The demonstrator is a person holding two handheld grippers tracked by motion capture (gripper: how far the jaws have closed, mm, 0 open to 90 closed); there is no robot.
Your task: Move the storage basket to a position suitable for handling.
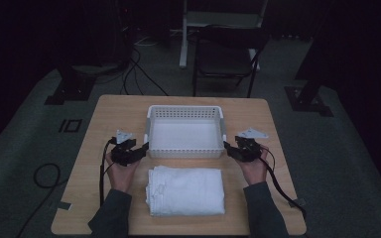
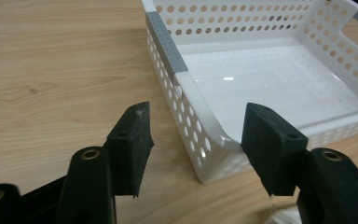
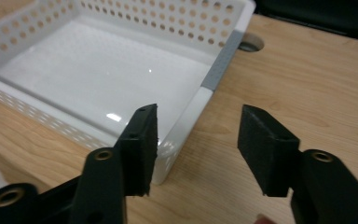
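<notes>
A white perforated basket stands empty at the middle of the wooden table. In front of it lies a folded white towel. My left gripper is at the basket's near left corner, open. In the left gripper view its jaws straddle the corner wall of the basket without pressing on it. My right gripper is at the near right corner, also open. In the right gripper view one jaw of this gripper hangs over the corner of the basket and the other over bare table.
A dark chair stands beyond the table's far edge, and cables lie on the floor at the left. Grey strips mark the basket's side rims. Cables trail from both grippers towards the table's near edge.
</notes>
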